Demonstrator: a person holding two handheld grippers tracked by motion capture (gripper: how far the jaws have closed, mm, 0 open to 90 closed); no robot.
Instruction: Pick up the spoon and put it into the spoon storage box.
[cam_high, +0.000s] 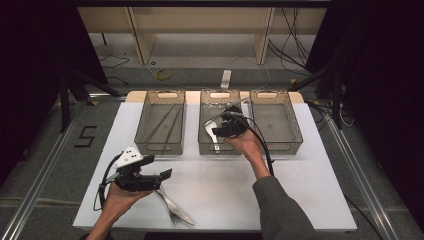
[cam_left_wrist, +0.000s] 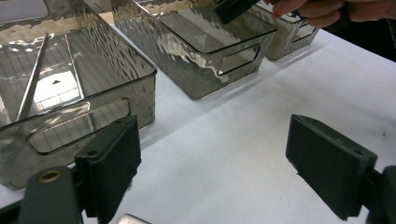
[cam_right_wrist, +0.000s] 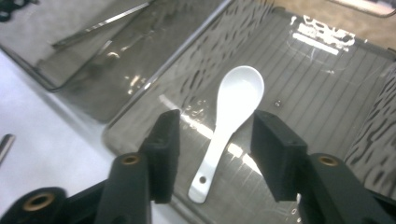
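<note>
Right gripper (cam_right_wrist: 215, 144): jaws parted, gripping nothing, above the middle smoked-plastic bin (cam_right_wrist: 327, 88).
White ceramic spoon (cam_right_wrist: 229, 121): lying free on that bin's floor.
Left gripper (cam_left_wrist: 215, 163): jaws wide apart, nothing between them.

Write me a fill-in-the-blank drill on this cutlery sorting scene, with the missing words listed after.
1. The white spoon lies in the ____ of the three bins.
2. The right gripper has its jaws ____ above the spoon.
3. The fork lies on the ____, near the left gripper.
4. The left bin holds thin metal ____.

Missing words: middle; open; table; rods
</note>
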